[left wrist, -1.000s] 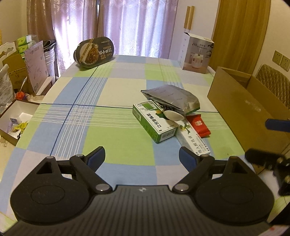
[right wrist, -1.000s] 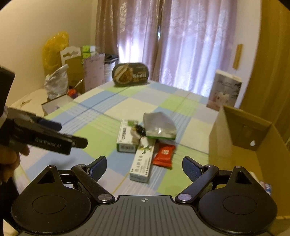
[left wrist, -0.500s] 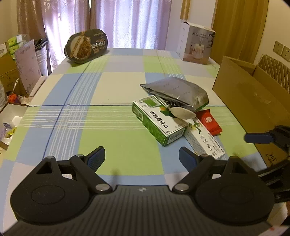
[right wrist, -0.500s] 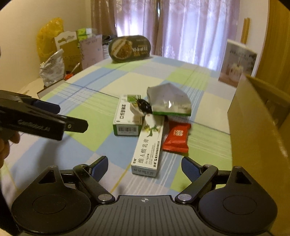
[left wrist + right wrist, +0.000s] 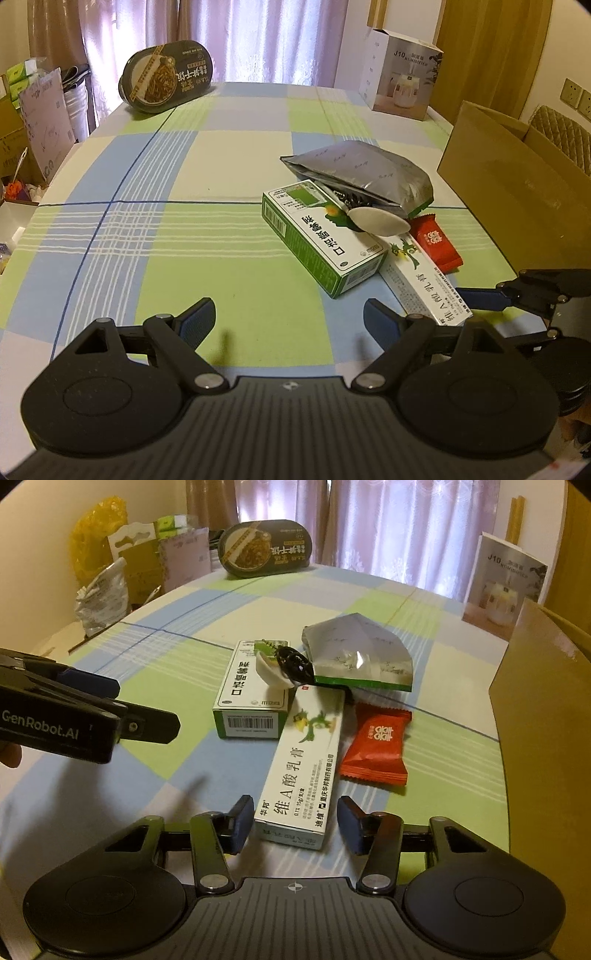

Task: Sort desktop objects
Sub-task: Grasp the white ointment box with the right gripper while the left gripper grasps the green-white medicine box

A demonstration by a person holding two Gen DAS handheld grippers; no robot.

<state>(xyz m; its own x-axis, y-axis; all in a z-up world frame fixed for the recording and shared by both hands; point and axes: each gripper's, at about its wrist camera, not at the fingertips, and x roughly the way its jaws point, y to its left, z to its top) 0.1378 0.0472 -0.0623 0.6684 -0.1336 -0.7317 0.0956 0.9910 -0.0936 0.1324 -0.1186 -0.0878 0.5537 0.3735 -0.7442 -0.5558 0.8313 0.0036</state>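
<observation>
Checked cloth in green, blue and cream covers the worktop (image 5: 155, 236) in the left wrist view. The left tool (image 5: 289, 318) hovers above bare cloth with its 2 fingers wide apart and nothing between them. Ahead and to the right lies a small heap: a green and white medicine box (image 5: 321, 236), a silver foil pouch (image 5: 362, 177) resting partly over its far end, a long white ointment box (image 5: 424, 280) just beside the green box, and a red candy wrapper (image 5: 436, 243) touching the ointment box's right side. A white spoon-like piece (image 5: 376, 221) sits on top of the green box. The right tool (image 5: 480, 299) enters from the right edge, 1 blue-padded finger at the near end of the ointment box. An open cardboard carton (image 5: 509, 184) stands at the right, a dark oval food tub (image 5: 166, 81) at the far end.

In the right wrist view, the right tool (image 5: 295, 821) straddles the near end of the ointment box (image 5: 303, 768), fingers apart on either side, neither pad clearly pressing it. The candy wrapper (image 5: 376, 746) lies just right of it, the green box (image 5: 251, 694) left, the pouch (image 5: 354, 657) behind. The left tool (image 5: 110, 716) shows at the left edge, well apart from the heap.
</observation>
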